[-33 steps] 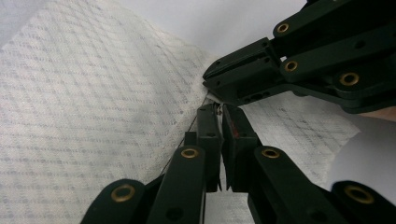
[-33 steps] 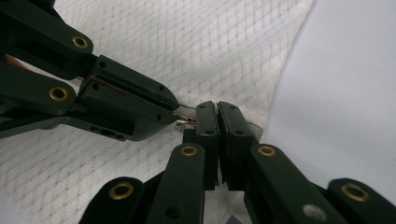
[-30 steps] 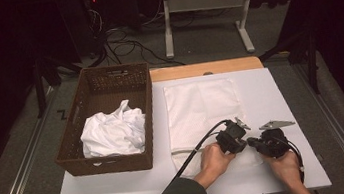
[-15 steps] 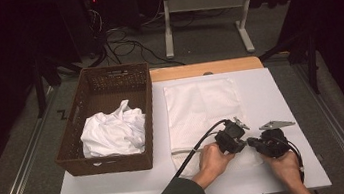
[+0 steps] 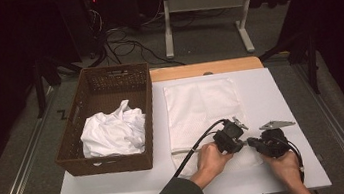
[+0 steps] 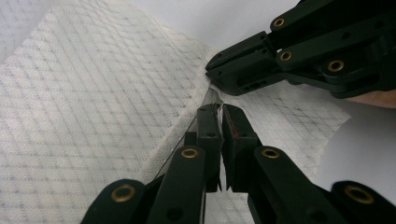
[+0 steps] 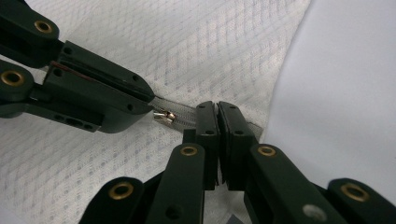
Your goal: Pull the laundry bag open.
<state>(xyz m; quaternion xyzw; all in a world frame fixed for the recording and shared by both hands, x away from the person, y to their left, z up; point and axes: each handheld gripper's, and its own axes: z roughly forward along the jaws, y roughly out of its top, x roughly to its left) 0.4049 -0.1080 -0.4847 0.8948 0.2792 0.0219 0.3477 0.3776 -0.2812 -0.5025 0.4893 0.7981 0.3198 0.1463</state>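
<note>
A white mesh bag (image 5: 201,105) lies flat on the white table (image 5: 280,93), its grey zipper (image 7: 187,111) running along the near right corner. My left gripper (image 5: 240,144) is shut on the zipper pull (image 7: 164,115); in its own view the jaws (image 6: 220,109) stand together over the grey strip. My right gripper (image 5: 251,142) faces it tip to tip and is shut on the zipper tape just past the pull (image 7: 217,107). Both hands rest low at the table's front right. In the left gripper view the right gripper (image 6: 212,72) comes in from the upper right.
A brown wicker basket (image 5: 107,80) stands at the table's left, with crumpled white cloth (image 5: 114,132) inside. A wooden strip (image 5: 206,68) borders the far edge. Behind the table are a desk frame (image 5: 198,3) and floor cables (image 5: 123,45).
</note>
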